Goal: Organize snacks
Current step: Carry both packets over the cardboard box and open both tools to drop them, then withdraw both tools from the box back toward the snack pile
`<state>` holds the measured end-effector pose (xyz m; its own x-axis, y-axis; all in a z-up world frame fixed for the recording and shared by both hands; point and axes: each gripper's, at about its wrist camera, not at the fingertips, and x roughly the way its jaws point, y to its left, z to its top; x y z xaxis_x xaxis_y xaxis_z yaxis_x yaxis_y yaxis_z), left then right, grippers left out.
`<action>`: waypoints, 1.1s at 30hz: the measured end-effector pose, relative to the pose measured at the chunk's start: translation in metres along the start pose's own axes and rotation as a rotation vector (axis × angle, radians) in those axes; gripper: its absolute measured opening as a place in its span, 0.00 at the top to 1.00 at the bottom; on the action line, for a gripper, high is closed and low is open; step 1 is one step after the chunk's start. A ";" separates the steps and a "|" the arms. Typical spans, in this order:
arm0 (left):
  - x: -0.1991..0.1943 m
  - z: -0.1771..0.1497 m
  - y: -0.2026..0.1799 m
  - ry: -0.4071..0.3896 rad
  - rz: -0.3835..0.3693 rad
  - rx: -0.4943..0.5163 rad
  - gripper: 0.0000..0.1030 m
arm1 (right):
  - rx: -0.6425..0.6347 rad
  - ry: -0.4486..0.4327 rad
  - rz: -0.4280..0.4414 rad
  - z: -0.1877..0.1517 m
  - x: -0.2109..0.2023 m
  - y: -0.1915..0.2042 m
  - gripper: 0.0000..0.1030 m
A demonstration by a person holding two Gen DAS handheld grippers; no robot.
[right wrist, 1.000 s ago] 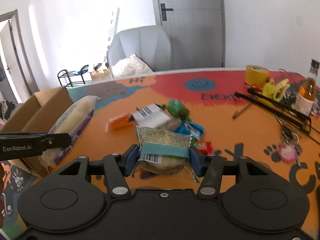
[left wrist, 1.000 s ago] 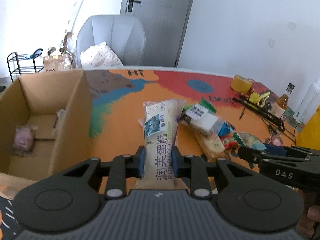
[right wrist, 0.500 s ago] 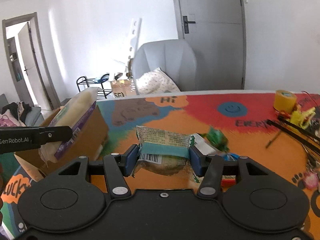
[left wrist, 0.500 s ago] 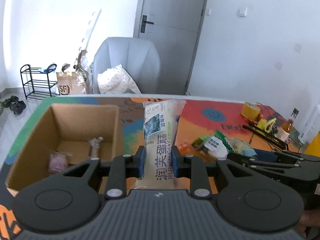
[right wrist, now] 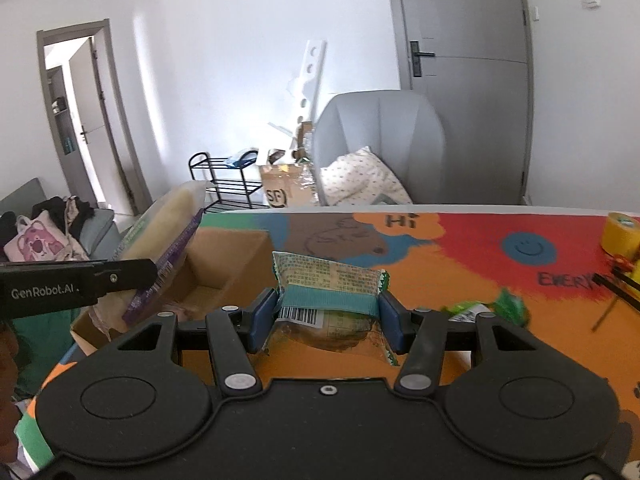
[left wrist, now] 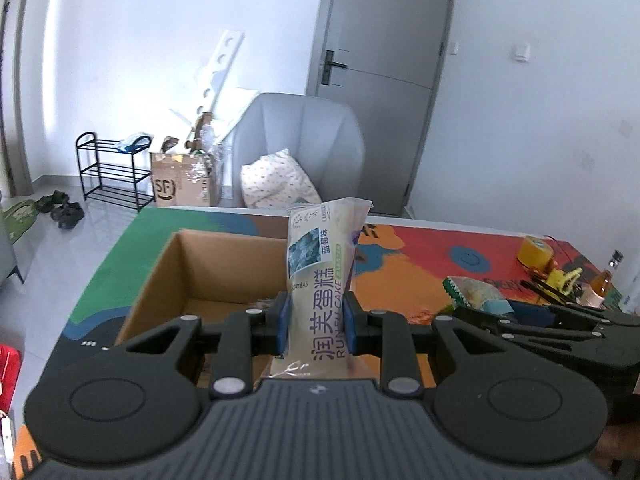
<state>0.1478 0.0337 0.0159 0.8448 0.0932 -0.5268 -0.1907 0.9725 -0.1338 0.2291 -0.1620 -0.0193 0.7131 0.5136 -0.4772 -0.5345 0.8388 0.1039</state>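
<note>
Between the left tool's (left wrist: 316, 322) pads stands the cake packet (left wrist: 322, 280), clamped.

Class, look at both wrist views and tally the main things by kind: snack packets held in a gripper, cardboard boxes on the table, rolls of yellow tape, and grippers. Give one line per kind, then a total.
Snack packets held in a gripper: 2 (long cake packet, green-edged packet)
Cardboard boxes on the table: 1
Yellow tape rolls: 1
Grippers: 2 (left gripper, right gripper)
Total: 6

A lived-in home: beyond the gripper stand a grey upholstered armchair (left wrist: 304, 148) holding a dotted pillow (left wrist: 276, 180), a black wire shoe rack (left wrist: 108, 168) with shoes (left wrist: 60, 208) beside it, and grey panelled doors (left wrist: 384, 80).
</note>
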 end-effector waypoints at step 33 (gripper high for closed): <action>-0.023 -0.007 0.095 0.005 0.175 -0.177 0.33 | -0.011 0.070 0.232 0.015 0.035 0.075 0.35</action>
<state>0.1067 0.1225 0.0090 0.7887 0.2556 -0.5591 -0.4189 0.8891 -0.1845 0.2203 -0.0781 -0.0149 0.5375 0.6785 -0.5007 -0.6859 0.6972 0.2085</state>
